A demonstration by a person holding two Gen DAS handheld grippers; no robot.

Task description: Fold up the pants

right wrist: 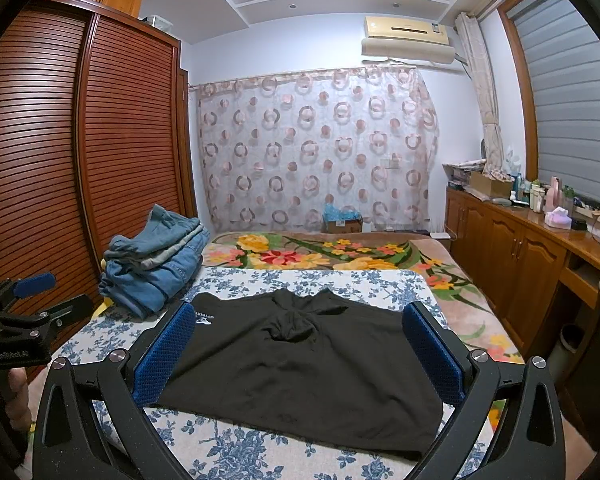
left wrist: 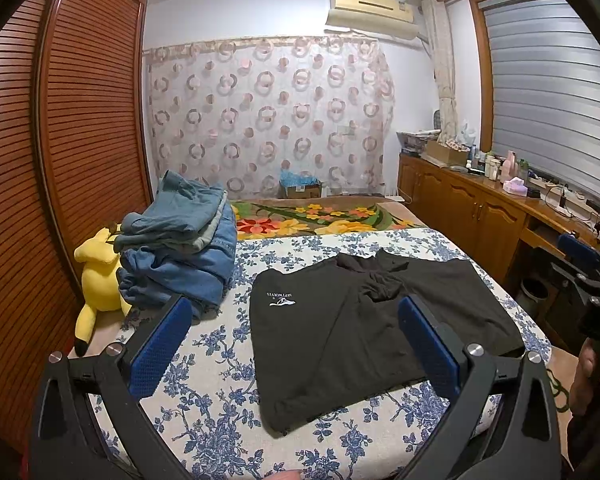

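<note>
Left gripper (left wrist: 296, 344): spread wide, grasping nothing, hovering above the near part of the bed; its blue pads (left wrist: 160, 350) stand well apart
Right gripper (right wrist: 298, 350): likewise spread wide and empty, its blue pads (right wrist: 432, 350) framing the garment from above; it also shows at the right edge of the left wrist view, held by a hand (left wrist: 588, 376)
Black pants (right wrist: 300, 364): lying flat on the bed just ahead of and below both grippers, between the fingers of the right one and under the right finger of the left one; the cloth is bunched at the middle of the far edge, and a small white logo (left wrist: 282, 298) sits near the far left corner
Bed cover (left wrist: 212, 360): white with blue flowers, under the pants and reaching the near edge
Stack of jeans (left wrist: 180, 248): blue denim, piled ahead and to the left of the grippers, apart from the pants
Yellow plush toy (left wrist: 98, 276): just left of the jeans, against the wardrobe (left wrist: 60, 140)
Floral blanket (right wrist: 320, 256): beyond the blue-flowered cover, further along the bed
Curtain (right wrist: 316, 148): circle-patterned, on the far wall, with an air conditioner (right wrist: 408, 40) above it
</note>
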